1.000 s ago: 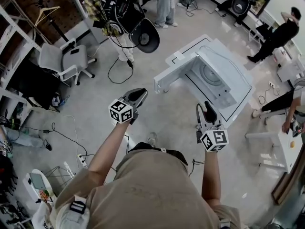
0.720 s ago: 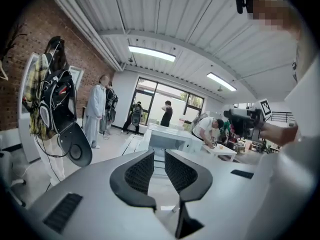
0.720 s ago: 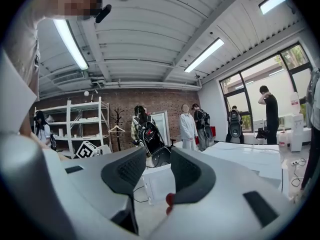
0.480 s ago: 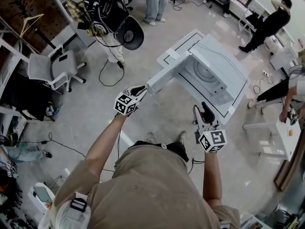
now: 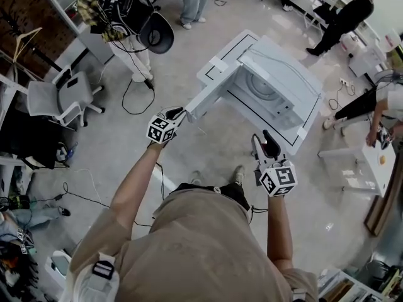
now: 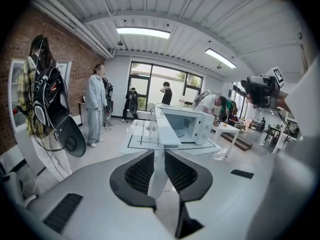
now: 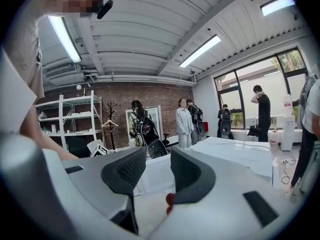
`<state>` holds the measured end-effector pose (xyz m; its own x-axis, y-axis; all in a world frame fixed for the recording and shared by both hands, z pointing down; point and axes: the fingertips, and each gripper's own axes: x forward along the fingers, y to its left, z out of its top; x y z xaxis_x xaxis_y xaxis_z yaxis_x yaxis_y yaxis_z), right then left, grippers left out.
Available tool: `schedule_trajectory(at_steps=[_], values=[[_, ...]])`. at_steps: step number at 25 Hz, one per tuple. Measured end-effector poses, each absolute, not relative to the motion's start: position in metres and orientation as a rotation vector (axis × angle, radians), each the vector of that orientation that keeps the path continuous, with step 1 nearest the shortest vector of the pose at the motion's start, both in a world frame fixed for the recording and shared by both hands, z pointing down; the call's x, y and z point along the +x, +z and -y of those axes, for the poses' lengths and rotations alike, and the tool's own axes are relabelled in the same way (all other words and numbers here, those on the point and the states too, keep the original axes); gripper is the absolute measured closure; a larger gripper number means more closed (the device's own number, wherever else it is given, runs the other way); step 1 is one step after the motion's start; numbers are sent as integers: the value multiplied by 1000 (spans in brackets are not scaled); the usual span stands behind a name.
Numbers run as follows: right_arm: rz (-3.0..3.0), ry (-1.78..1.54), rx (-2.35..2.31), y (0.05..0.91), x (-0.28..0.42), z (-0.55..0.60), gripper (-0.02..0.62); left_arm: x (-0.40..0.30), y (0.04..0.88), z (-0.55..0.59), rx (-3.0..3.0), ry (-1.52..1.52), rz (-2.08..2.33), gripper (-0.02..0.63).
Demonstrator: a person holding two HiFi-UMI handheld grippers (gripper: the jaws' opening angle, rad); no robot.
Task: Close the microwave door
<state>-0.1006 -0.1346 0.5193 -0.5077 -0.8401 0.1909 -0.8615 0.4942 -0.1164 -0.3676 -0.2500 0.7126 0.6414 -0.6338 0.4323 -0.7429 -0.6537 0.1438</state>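
Observation:
A white microwave stands on a white table, also seen in the left gripper view as the microwave. Its door is swung wide open toward me. My left gripper is right at the door's free end. In the left gripper view the door runs edge-on into the narrow gap between my left gripper jaws; I cannot tell whether the pads touch it. My right gripper hangs open in front of the table with nothing in it, and the right gripper view shows the same open right gripper.
A grey office chair stands at the left. A stand hung with a jacket and a round black dish is behind the table's left corner. Cables trail on the floor. People stand at the back and right, beside a small white table.
My left gripper has moved forward and right, from well short of the door up to its free end. The right gripper has barely moved. I have stepped closer to the table.

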Motion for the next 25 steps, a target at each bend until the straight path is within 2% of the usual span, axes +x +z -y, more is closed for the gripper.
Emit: schedule_trajectory(at_steps=[21, 25], values=[[2643, 346, 1444, 538, -92, 150, 439, -342, 714, 243, 2571, 590, 1086, 574], [2676, 317, 1427, 529, -73, 157, 439, -333, 713, 235, 2549, 584, 1109, 575]])
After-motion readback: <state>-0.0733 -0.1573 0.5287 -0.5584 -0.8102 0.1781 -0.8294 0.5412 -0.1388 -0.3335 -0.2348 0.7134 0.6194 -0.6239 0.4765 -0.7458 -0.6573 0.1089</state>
